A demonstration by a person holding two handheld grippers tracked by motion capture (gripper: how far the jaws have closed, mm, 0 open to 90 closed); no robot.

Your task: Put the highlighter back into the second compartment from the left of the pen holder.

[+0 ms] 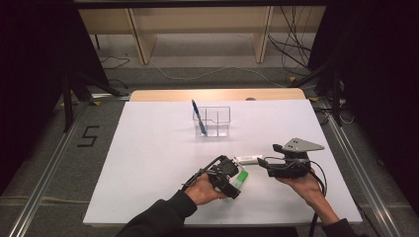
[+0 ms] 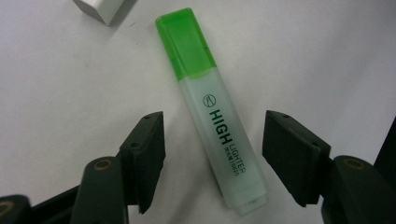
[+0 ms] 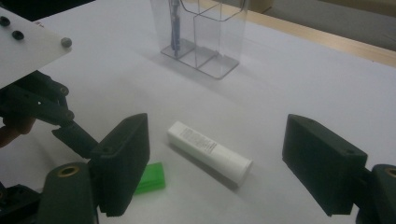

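Two grippers over my white surface [image 1: 148, 163]: left gripper [image 2: 212, 161] has its fingers spread around the green highlighter [image 2: 212, 116], not touching it; right gripper [image 3: 219, 168] hangs wide open over the white tube [image 3: 210, 151] lying flat.

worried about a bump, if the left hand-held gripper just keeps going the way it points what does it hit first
Probably the translucent highlighter with the green cap: it lies on the white table between the open jaws of the left hand-held gripper, untouched, though depth is unclear.
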